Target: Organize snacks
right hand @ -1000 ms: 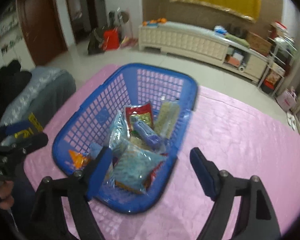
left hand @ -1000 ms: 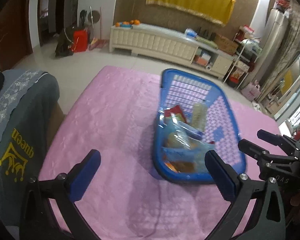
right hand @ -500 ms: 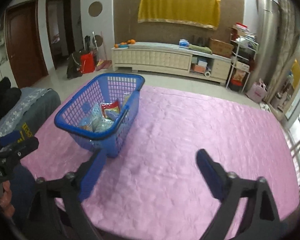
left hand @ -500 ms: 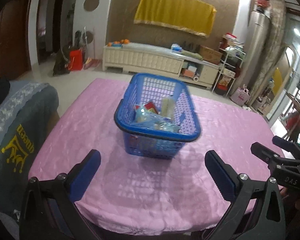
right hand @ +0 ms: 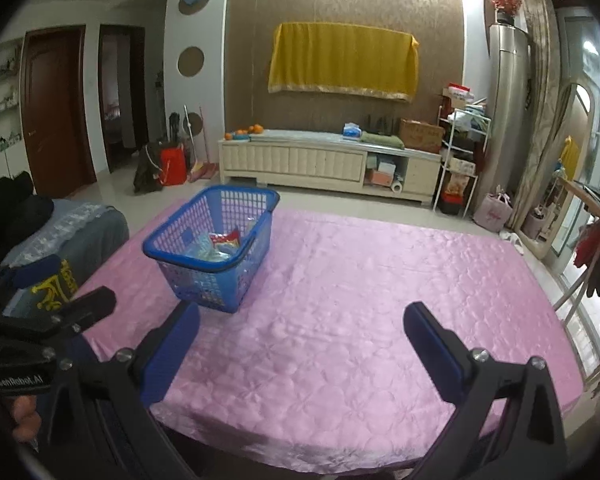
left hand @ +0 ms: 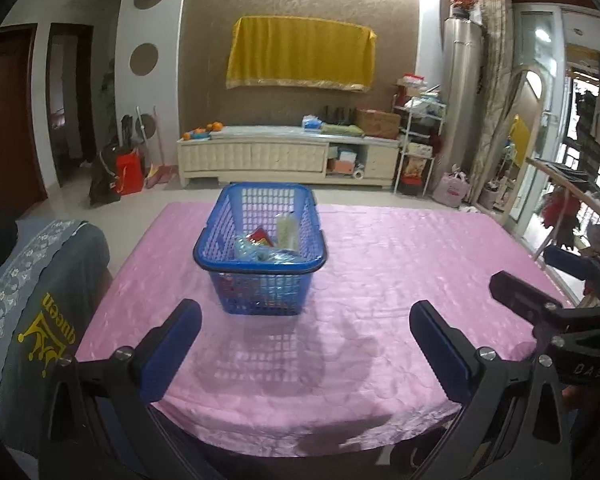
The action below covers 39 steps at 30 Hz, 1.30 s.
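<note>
The basket (left hand: 260,264) was bright blue with an open grid of holes. Inside it lay a red and yellow packet (right hand: 225,239) beside pale blue-clear wrappers (left hand: 260,254). Under the basket the cloth (right hand: 360,292) was pink with a quilted, glossy pattern. Left of the basket a grey fabric (left hand: 40,312) carried a yellow crown print and a pale flowered border. On the brown patterned wall behind the basket hung a yellow drape (left hand: 300,56).
</note>
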{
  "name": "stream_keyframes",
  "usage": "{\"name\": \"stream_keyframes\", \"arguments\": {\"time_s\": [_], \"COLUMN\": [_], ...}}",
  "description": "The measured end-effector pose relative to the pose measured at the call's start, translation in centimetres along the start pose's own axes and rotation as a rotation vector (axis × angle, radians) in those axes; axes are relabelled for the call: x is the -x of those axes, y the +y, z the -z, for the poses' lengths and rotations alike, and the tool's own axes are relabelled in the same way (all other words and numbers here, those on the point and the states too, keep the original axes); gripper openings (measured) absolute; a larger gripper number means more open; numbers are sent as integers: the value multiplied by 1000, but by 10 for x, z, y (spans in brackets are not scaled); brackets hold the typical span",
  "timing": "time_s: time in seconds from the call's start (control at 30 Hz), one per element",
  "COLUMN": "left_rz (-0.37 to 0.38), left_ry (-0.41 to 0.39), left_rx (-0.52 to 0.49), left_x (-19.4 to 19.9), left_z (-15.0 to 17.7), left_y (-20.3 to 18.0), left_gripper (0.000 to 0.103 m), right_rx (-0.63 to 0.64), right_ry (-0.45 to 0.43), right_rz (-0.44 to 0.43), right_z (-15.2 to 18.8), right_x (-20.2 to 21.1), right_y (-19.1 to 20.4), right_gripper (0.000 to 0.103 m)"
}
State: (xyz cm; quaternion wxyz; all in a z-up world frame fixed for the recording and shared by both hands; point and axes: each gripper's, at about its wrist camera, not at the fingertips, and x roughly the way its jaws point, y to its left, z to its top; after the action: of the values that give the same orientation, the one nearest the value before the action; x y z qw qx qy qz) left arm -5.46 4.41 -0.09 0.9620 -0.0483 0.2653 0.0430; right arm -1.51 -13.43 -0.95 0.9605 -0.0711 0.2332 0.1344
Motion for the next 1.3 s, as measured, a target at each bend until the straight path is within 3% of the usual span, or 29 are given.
{"name": "stream_keyframes", "arguments": {"time_s": [0.87, 1.3], "left_rz": [15, 19], "left_ry": [-66, -77], "left_rx": [-48, -53], "left_x": [31, 38], "left_z": [9, 11], "left_y": [-25, -27], "left_gripper": [103, 103], "right_rx": [-57, -61], "right_ry": [-86, -105], "right_rz": [-1, -6], "right_z": [21, 21], "right_x": [62, 73], "right_y": [-4, -5], "right_gripper": [103, 103]}}
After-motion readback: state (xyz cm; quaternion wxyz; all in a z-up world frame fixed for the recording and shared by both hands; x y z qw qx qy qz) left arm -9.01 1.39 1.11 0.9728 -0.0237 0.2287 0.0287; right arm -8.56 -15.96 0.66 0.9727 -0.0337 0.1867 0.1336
